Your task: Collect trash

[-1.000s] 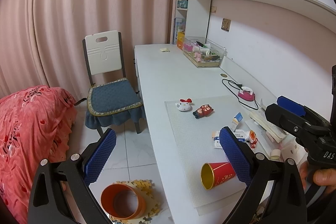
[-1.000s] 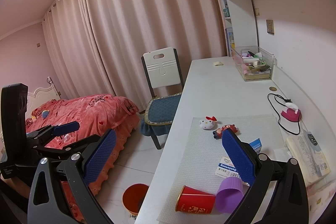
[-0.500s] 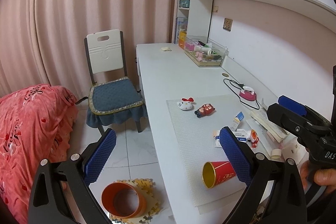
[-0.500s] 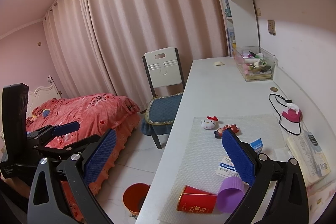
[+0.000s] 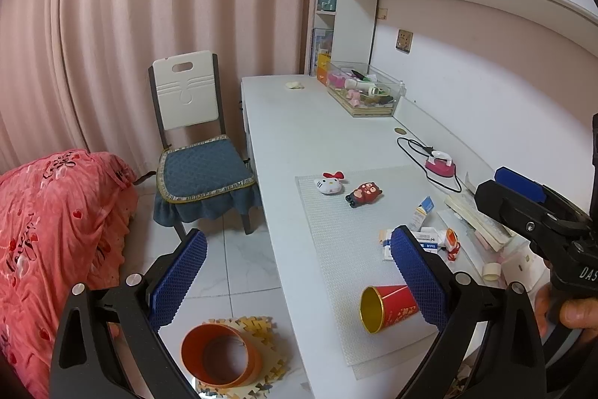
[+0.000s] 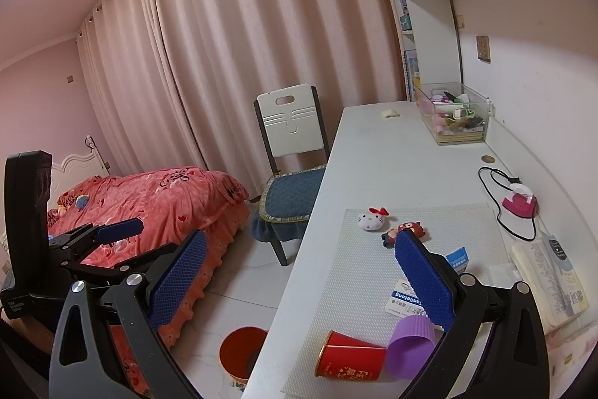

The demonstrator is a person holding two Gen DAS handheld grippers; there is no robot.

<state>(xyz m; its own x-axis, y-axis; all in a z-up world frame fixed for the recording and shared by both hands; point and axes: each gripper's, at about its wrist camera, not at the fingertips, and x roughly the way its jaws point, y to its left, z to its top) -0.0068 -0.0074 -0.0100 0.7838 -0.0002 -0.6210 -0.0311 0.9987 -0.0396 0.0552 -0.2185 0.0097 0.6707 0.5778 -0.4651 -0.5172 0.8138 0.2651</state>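
We are in a pink bedroom, standing at a long white desk (image 5: 299, 122) under shelves, with a grey mat (image 6: 429, 223) on its near part. On this mat a red paper cup (image 5: 388, 307) lies on its side, a purple cup (image 6: 409, 346) touches it, and small white-blue boxes (image 6: 405, 298) and wrappers lie just beyond. An orange bin (image 5: 218, 354) stands on the floor to the left of the desk — as far as we can see, it holds nothing. The left gripper (image 5: 299, 287) has its jaws wide apart and empty, and the right gripper (image 6: 299, 287) the same — both hover near the cups. We judge the collecting is not yet begun: all the trash is left to pick up and drop.
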